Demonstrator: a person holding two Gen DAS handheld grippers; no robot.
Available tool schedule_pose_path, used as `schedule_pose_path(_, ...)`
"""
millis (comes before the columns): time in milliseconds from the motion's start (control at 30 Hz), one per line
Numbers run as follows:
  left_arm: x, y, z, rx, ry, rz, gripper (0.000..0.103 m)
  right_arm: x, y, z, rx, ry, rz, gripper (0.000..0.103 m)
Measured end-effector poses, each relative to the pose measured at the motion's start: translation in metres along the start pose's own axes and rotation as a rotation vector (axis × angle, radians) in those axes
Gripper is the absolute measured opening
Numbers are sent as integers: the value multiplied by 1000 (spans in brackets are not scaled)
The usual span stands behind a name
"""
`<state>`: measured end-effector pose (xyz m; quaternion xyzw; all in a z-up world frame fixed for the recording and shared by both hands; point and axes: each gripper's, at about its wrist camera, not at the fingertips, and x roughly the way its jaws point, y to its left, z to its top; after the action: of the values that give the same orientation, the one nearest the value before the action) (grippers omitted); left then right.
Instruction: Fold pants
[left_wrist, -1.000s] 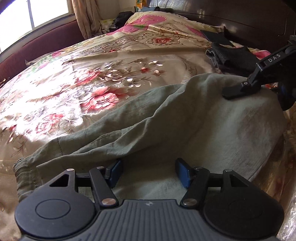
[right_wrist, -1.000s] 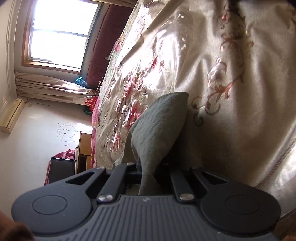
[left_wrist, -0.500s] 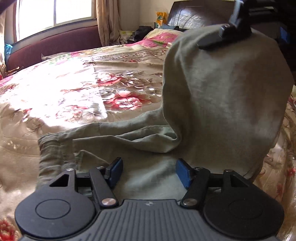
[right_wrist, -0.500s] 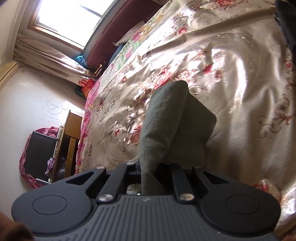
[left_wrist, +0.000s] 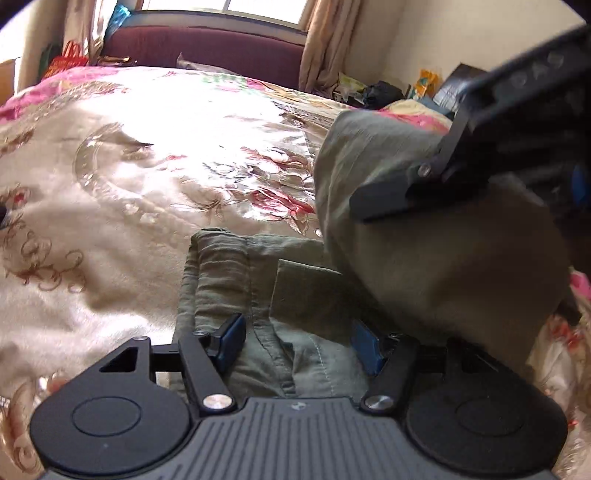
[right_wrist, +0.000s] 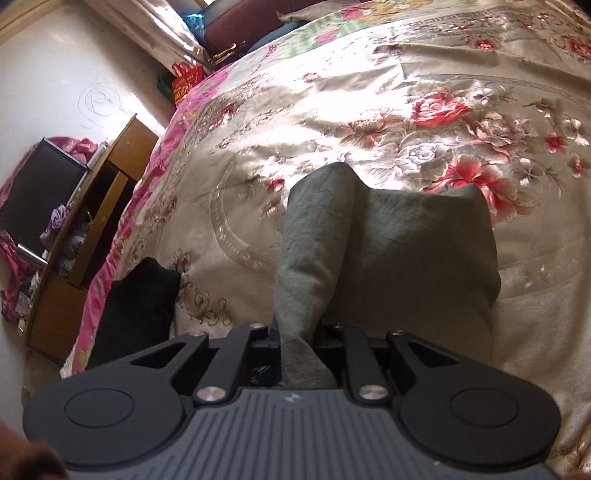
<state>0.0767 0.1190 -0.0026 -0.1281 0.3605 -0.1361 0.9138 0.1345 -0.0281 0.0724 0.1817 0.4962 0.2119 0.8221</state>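
The bed (left_wrist: 110, 206), under a floral satin cover, carries the olive pants (left_wrist: 229, 280) near its near edge. Part of the cloth lies flat; the rest rises in a fold toward the right. The left gripper (left_wrist: 295, 338) tilts down over the flat waistband part, its blue pads spread with fabric lying beneath them, nothing clamped. The right gripper (right_wrist: 295, 339), angled downward above the bed, has the lifted fold between its narrow jaws, which are opening.
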Motion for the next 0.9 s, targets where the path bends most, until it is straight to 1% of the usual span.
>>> schedule_pose_path(67, -15, 11, -8, -45, -24, 1, 77, 12, 9, -6, -22, 32, 8, 19)
schedule_pose_path(133, -21, 16, -15, -60, -27, 39, 79, 25, 18, -11, -53, 38, -28, 20)
schedule_pose_path(200, -25, 17, -19, -63, -25, 59, 79, 38, 23, -17, -66, 62, -42, 26)
schedule_pose_path(267, -30, 20, -20, -74, -30, 51, 79, 48, 27, -23, -76, 91, -59, 35)
schedule_pose_path(300, -31, 21, -20, -79, -33, 52, 79, 49, 30, -26, -93, 93, -66, 36)
schedule_pose_path(367, -38, 24, -22, -90, -46, 59, 79, 45, 36, -29, -133, 78, -67, 43)
schedule_pose_path(467, -45, 31, -23, -120, -60, 65, 79, 38, 38, -27, -119, 63, -29, 49)
schedule_pose_path(533, -48, 34, -23, -135, -62, 69, 79, 37, 40, -24, -129, 57, -13, 49)
schedule_pose_path(600, -52, 33, -24, -136, -63, 61, 79, 41, 46, -21, -189, 62, -50, 49)
schedule_pose_path(633, -54, 30, -25, -126, -66, 58, 79, 47, 48, -20, -221, 80, -67, 49)
schedule_pose_path(700, -58, 22, -26, -82, -76, 45, 79, 55, 47, -16, -246, 92, -89, 47)
schedule_pose_path(733, -62, 16, -27, -55, -84, 32, 79, 57, 45, -12, -232, 97, -87, 45)
schedule_pose_path(767, -65, 12, -28, -33, -91, 18, 79, 56, 42, -8, -200, 100, -62, 32)
schedule_pose_path(833, -72, 4, -30, -2, -106, -33, 80, 49, 35, -1, -114, 92, 1, 19)
schedule_pose_path(900, -80, -3, -31, 11, -120, -87, 81, 39, 34, 2, -89, 57, 21, 13)
